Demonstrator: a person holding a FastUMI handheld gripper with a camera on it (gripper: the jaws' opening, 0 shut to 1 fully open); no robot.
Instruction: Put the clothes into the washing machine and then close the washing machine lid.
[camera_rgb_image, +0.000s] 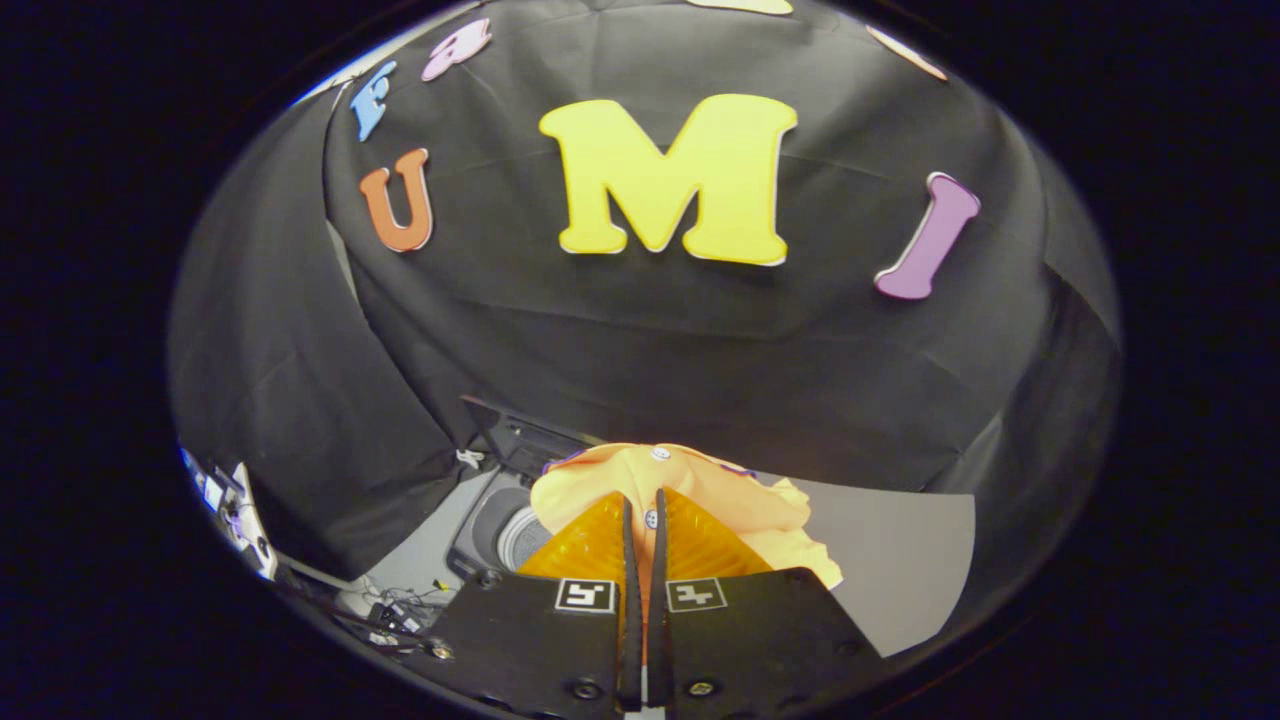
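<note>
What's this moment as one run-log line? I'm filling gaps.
gripper: shut on shirt | shirt: lifted | washer: lid open, beyond fingers

tongs (641, 520) pinching yellow garment (700, 490), blocks fwd view; washer drum (515, 535) open just left, raised lid (525, 445) behind.

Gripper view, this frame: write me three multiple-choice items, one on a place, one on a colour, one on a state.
1. Where is the washing machine's opening?
A. Below and left of the held garment
B. On the booth's wall
C. Behind the camera

2. What colour is the garment?
A. Blue
B. Yellow-orange
C. White

3. How do the jaws stand?
A. Wide apart
B. Nearly closed on fabric
C. Resting on the lid

Answers: 1 A, the grey top-loading washing machine shows its round drum beside the soft yellow-orange cloth garment; 2 B, its fabric is yellow-orange; 3 B, the gripper pinches the cloth between the jaws, while the machine's dark lid stands raised.
</note>
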